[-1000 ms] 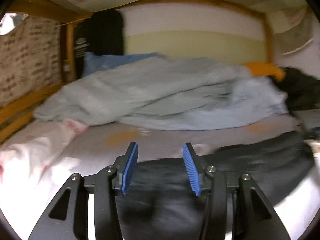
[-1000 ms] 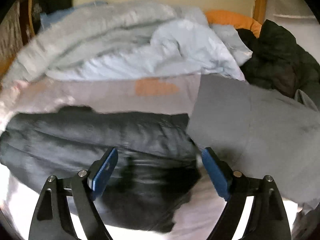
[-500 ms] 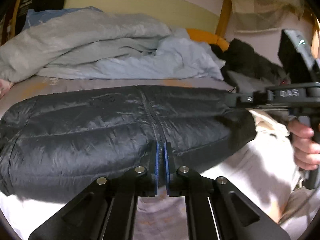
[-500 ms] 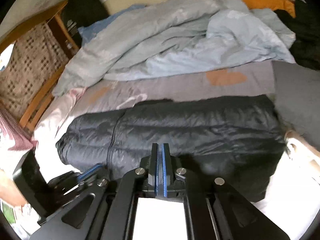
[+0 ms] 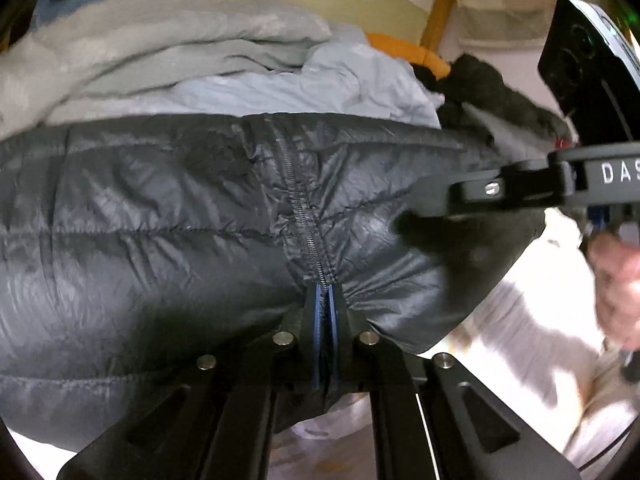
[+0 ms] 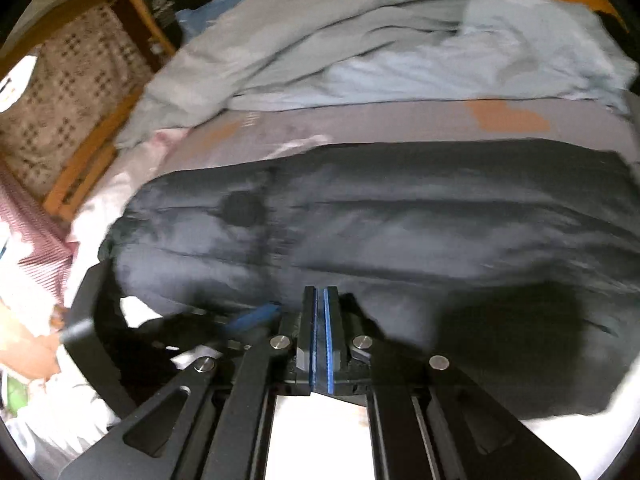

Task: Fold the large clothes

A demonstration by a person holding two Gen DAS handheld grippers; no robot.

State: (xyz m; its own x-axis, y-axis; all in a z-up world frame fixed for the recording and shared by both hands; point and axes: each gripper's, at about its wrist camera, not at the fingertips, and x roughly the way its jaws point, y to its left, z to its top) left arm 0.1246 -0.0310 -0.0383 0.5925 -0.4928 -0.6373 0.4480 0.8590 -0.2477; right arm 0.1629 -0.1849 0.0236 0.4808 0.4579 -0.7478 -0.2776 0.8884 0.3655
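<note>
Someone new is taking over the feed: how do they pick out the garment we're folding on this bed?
Start at the crumpled pale blue duvet heaped along the far side of the bed. In front of it, nearest both grippers, lies the black puffer jacket: shiny, quilted in horizontal bands with a zipper, unlike the matte dark clothes piled at the right.

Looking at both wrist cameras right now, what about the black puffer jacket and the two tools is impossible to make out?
- Left wrist view: the black puffer jacket's near hem is hidden under the left tool.
- Left wrist view: the right tool's tip blurs into dark fabric, so its grip is unclear.
- Right wrist view: jacket quilting is smeared by motion blur.
- Right wrist view: whether the right tool pinches fabric is hidden.
</note>
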